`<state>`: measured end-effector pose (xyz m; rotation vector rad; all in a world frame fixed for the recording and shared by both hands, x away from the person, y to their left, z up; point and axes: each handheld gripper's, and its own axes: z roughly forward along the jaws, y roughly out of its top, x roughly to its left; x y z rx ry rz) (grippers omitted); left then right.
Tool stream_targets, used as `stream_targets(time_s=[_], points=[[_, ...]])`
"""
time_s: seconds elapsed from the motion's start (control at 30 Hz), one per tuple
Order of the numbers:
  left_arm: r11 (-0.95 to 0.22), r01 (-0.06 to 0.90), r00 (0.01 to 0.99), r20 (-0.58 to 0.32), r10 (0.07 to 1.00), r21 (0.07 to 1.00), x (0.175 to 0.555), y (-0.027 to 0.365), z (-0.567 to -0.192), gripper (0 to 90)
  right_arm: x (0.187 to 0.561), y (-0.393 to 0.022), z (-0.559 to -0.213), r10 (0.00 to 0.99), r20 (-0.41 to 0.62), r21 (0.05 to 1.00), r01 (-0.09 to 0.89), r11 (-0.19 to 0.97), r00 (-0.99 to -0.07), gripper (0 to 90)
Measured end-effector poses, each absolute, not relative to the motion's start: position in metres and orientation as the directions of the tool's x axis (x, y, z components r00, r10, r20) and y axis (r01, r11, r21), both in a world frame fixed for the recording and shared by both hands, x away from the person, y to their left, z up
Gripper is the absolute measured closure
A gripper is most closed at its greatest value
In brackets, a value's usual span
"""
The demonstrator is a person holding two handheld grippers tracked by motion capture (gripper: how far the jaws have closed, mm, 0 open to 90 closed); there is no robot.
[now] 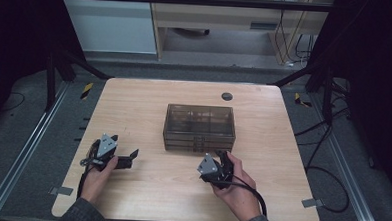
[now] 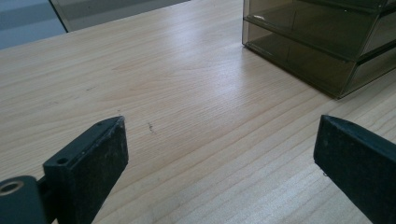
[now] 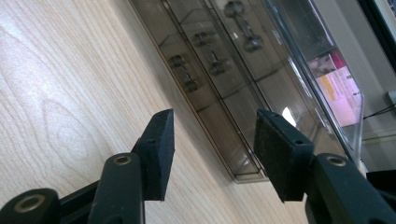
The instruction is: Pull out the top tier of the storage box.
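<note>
high view: a smoky brown translucent plastic drawer cabinet (image 1: 199, 128) with three stacked drawers stands at the centre of the frame on the pale wooden table (image 1: 145, 188), and the right gripper (image 1: 224, 162) sits just below its lower right corner, near the drawer fronts but not touching them. the step in hand looks like the approach to a drawer handle. in the right gripper view the three small knob handles (image 3: 212, 58) run in a row through the upper middle of the frame, while the jaws point at the cabinet's lower corner in the centre, so the next move likely calls for swinging the jaws toward one handle and lining them up either side of it before closing. the right claw is about half spread, nothing between its pads, pinching nothing. the left gripper (image 1: 127, 156) rests at the lower left of the high view, well apart from the cabinet; in the left gripper view its jaws stand spread wide over bare wood, empty, with the cabinet at the upper right.
</note>
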<state>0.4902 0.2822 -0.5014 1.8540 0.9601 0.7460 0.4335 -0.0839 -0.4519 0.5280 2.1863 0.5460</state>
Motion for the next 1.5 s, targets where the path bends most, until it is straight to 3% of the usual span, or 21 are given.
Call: stream_targets(time_s=[0.53,0.97,1.3,1.5], points=[[-0.285,0.314,0.51,0.092,0.855,0.905,0.49,0.284,-0.501,3.3,0.441,-0.067,-0.448,0.453,-0.703,0.451,0.149,0.88,-0.548,56.2],[-0.293,0.316,0.51,0.099,0.854,0.902,0.489,0.283,-0.501,3.3,0.447,-0.057,-0.451,0.433,-0.714,0.431,0.143,0.891,-0.55,62.5],[-0.293,0.322,0.509,0.096,0.855,0.9,0.489,0.283,-0.501,3.4,0.447,-0.05,-0.45,0.394,-0.791,0.389,0.111,0.914,-0.468,59.0],[-0.304,0.322,0.514,0.104,0.851,0.896,0.489,0.282,-0.502,3.4,0.444,-0.04,-0.454,0.311,-0.849,0.315,0.064,0.947,-0.428,64.0]])
